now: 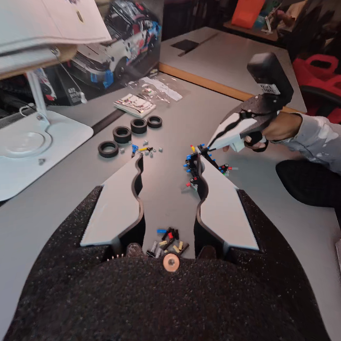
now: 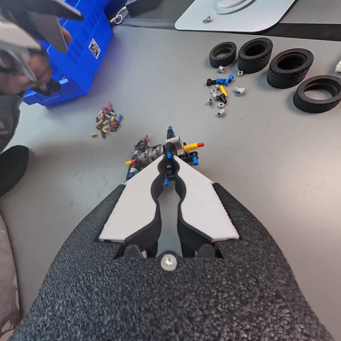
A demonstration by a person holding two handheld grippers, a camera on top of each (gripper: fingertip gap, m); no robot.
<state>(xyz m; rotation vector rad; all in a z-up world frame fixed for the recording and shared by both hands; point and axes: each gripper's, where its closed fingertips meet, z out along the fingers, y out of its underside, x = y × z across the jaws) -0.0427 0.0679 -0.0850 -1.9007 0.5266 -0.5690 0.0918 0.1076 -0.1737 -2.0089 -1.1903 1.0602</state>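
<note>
My right gripper [image 2: 168, 156] is shut on a small black and grey brick assembly [image 2: 156, 153] with blue, yellow and red pins, which rests on the grey table [image 2: 258, 166]. The fingertips pinch it at a blue pin near its top. In the left wrist view the right gripper [image 1: 209, 147] comes in from the right, held by a hand, with its tip on the assembly [image 1: 192, 166]. My left gripper [image 1: 169, 156] is open and empty, above the table. Its right finger covers part of the assembly. A pile of small pins [image 1: 168, 241] lies between its fingers.
Several black tyres [image 2: 289, 68] and loose small parts [image 2: 220, 92] lie beyond the assembly. The pin pile [image 2: 106, 120] lies to its left, near a blue bin [image 2: 79, 55]. A white lamp base [image 1: 36, 147], a car-picture box [image 1: 120, 46], a sticker sheet [image 1: 134, 106] and plastic bags [image 1: 158, 88] stand farther back. Across from one pair of fingers to the other is roughly 20 cm.
</note>
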